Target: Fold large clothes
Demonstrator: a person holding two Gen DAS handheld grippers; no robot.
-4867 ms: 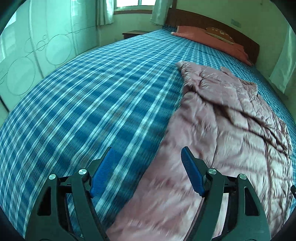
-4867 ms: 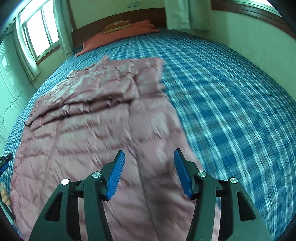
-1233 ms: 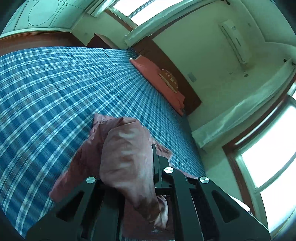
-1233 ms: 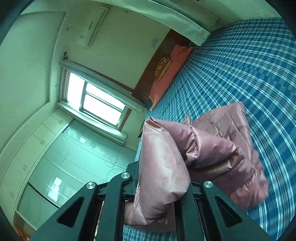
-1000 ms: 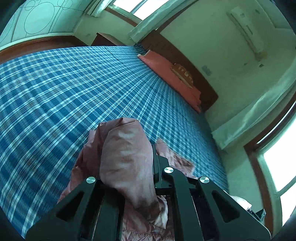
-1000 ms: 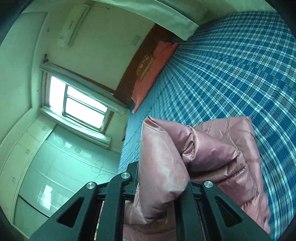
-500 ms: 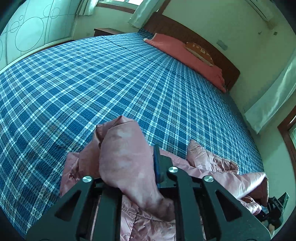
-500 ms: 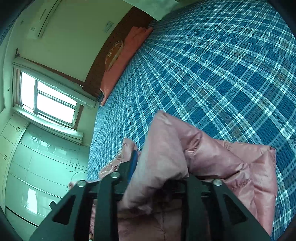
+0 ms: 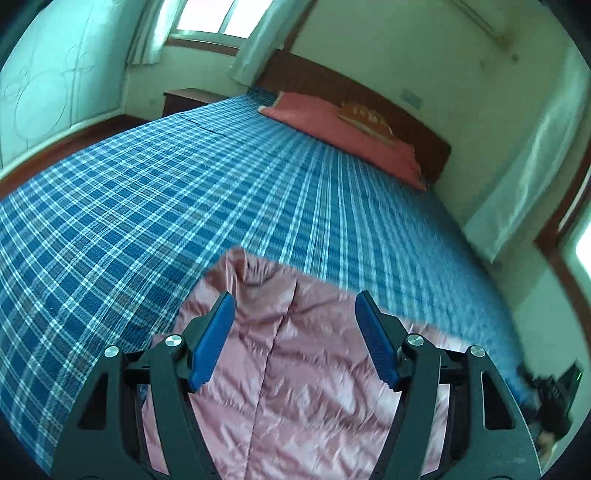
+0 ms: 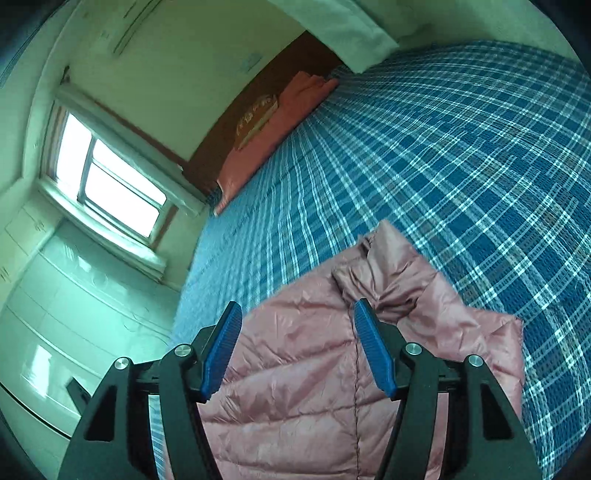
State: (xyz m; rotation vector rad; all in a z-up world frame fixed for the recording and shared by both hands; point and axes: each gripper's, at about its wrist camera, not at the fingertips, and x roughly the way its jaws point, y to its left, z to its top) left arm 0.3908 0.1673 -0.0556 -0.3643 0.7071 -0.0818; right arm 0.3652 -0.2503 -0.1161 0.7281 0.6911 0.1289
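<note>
A pink quilted jacket [image 9: 295,369] lies folded on the blue plaid bed [image 9: 147,206], its far edge just past my fingertips. My left gripper [image 9: 293,306] hovers over the jacket's left part with its jaws opening, and the blue pads touch no cloth. In the right wrist view the same jacket [image 10: 314,387] fills the lower middle, a bunched corner [image 10: 388,266] sticking out ahead. My right gripper [image 10: 295,314] stands above it, jaws opening, with the fabric lying loose below them. The other gripper [image 9: 554,398] shows dark at the left wrist view's lower right edge.
Salmon pillows [image 9: 340,125] and a dark wooden headboard [image 9: 369,99] close the bed's far end. A nightstand [image 9: 184,98] and a curtained window [image 9: 210,18] stand beyond the bed's left side. White wardrobe doors [image 10: 74,314] line the wall.
Both grippers let go of the pink cloth that they pinched and lifted. The jacket dropped flat onto the bed and both pairs of jaws spread apart.
</note>
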